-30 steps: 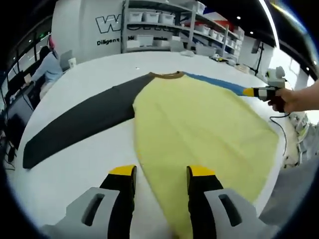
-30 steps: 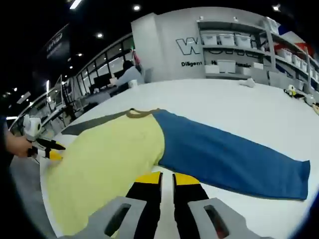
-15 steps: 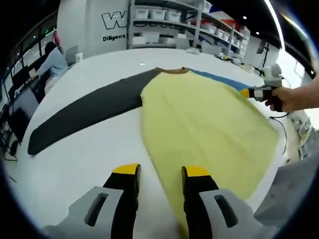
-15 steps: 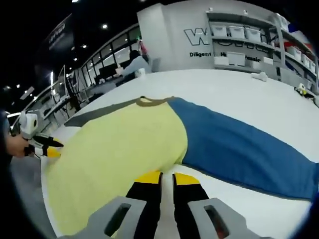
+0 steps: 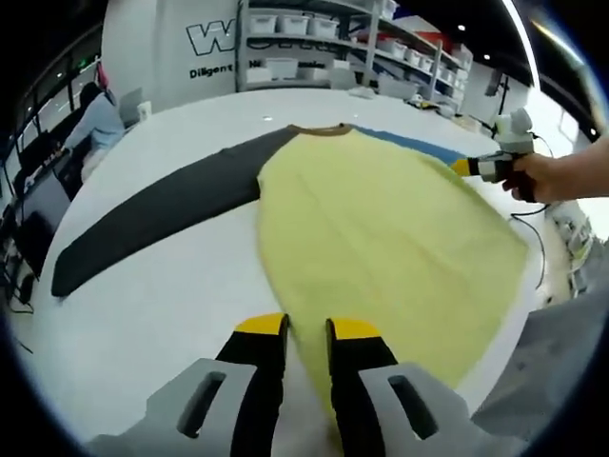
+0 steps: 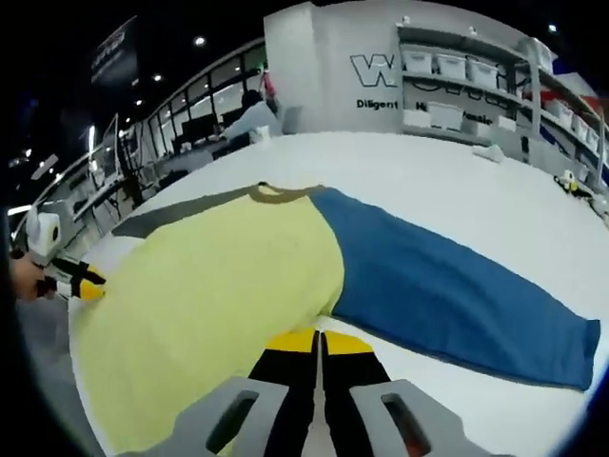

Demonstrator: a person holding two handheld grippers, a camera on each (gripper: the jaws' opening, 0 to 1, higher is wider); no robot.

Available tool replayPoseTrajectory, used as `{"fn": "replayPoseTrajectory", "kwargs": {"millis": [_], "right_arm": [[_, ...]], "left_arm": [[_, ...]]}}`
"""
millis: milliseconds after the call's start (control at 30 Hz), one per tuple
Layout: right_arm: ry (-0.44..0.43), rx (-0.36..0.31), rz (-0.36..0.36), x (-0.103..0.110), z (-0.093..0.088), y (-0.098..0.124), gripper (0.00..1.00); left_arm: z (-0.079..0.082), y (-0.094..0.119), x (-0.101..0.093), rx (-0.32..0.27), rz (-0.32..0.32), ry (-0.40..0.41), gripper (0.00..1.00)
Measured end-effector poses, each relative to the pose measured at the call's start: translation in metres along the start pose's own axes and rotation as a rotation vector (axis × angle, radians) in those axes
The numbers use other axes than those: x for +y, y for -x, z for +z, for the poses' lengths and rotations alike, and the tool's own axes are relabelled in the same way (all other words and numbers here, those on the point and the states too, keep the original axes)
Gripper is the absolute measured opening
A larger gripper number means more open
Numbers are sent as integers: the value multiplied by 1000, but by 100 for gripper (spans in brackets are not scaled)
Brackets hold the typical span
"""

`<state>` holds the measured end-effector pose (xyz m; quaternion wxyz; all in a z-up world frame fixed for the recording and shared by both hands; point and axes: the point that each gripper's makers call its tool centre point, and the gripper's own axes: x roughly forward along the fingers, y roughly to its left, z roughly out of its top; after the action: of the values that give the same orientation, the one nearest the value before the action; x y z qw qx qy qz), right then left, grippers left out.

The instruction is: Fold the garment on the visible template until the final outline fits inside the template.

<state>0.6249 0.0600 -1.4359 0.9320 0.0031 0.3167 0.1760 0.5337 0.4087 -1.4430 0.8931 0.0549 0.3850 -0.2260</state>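
Observation:
A long-sleeved garment lies flat on the white table [image 5: 143, 314]: yellow body [image 5: 381, 228], black sleeve [image 5: 152, 219], blue sleeve [image 6: 447, 295], brown collar [image 5: 319, 129]. My left gripper [image 5: 304, 333] sits at the near hem, jaws narrowed but still apart, with the hem's left edge between them. In the right gripper view it shows at the hem corner [image 6: 90, 288], held by a hand. My right gripper [image 6: 319, 338] is shut at the yellow side edge below the blue sleeve. The left gripper view has it [image 5: 461, 167] touching that same edge, in a hand.
Shelves with white bins [image 5: 314, 38] line the far wall. A person [image 5: 95, 119] sits at a desk beyond the table's far left. A thin cable [image 5: 538, 257] hangs off the table's right edge. Small items [image 6: 495, 148] lie at the table's far end.
The left gripper's jaws have narrowed from wide open to a small gap over the hem edge. The right gripper's small gap has shut fully. The garment lies as before.

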Motion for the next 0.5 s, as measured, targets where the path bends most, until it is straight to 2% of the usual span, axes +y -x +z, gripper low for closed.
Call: {"fn": "replayPoseTrajectory", "kwargs": {"millis": [33,67,100,200,400,500], "right_arm": [[-16,-7,-14,-3,2,0,0],[-116,-39,8,1,7,-2,0],[-157,-46,15,2,10,-3,0],[-142,-12,30,6,8,-10,4],[-151,26,17,8,9,-21,2],[-53,66,-15,2,4,-22,0]], "left_arm": [[0,0,0,-1,0,-1,16],[0,0,0,-1,0,0,16],[0,0,0,-1,-1,3,15],[1,-1,1,-2,1,4,14],[1,-1,1,0,9,16,13],[2,-1,3,-1,13,16,12]]}}
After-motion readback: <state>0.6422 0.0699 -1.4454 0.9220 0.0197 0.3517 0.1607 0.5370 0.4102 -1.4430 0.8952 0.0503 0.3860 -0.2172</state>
